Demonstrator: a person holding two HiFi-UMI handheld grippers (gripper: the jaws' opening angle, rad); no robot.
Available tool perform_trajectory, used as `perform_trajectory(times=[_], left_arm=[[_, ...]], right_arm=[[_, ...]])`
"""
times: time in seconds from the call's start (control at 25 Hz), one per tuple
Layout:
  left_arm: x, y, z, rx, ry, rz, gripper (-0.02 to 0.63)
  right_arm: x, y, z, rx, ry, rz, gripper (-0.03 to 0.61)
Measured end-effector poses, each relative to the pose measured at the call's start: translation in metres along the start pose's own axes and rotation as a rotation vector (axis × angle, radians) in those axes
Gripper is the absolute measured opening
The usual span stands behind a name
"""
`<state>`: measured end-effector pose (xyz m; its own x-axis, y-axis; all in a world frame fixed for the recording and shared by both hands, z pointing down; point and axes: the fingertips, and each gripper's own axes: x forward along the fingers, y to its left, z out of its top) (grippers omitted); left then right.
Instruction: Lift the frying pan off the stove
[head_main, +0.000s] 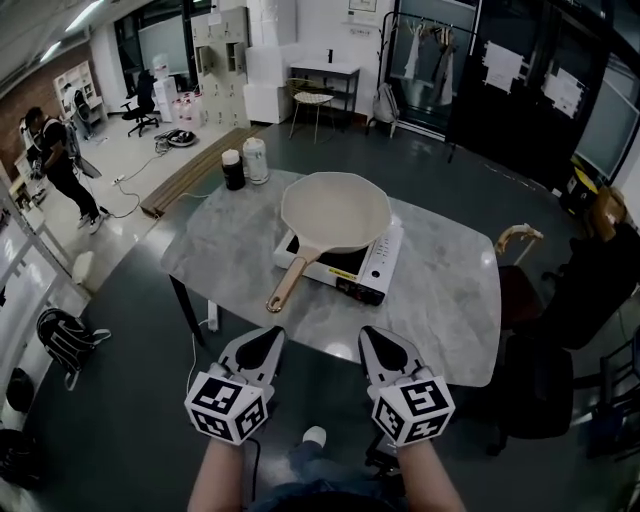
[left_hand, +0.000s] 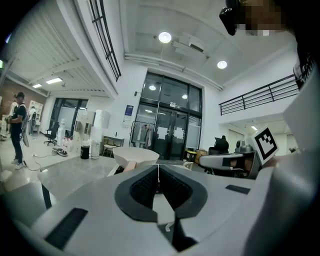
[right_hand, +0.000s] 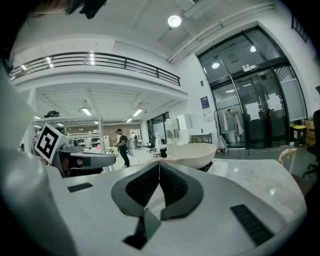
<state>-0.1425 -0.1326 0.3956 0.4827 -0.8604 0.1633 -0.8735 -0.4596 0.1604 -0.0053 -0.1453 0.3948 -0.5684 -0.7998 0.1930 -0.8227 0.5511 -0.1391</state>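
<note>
Jaws on the left hand-held gripper are pressed together with nothing between them, and the right hand-held gripper is likewise closed and empty. Both hover by the near edge of the desk, apart from the frying pan, which sits on the stove with its handle pointing toward them.

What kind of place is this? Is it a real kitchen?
Probably not a kitchen: it looks like a big office or lab hall. The frying pan sits on a portable stove on a table, with an office chair, tall glass doors and an upstairs balcony railing around.
</note>
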Motion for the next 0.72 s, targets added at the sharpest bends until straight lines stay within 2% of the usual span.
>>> perform_trajectory(times=[0.36, 0.56, 0.72], left_arm=[[0.029, 0.046, 0.011, -0.002, 0.044, -0.052, 0.017], [0.038, 0.062, 0.007, -0.055, 0.080, -0.061, 0.017], [0.048, 0.070, -0.002, -0.129, 0.133, -0.089, 0.018]], right_arm=[[0.059, 0.002, 0.007, 0.083, -0.021, -0.013, 0.025], [0.076, 0.002, 0.013, 0.095, -0.020, -0.010, 0.025], [0.079, -0.005, 0.019, 0.111, -0.046, -0.028, 0.025]])
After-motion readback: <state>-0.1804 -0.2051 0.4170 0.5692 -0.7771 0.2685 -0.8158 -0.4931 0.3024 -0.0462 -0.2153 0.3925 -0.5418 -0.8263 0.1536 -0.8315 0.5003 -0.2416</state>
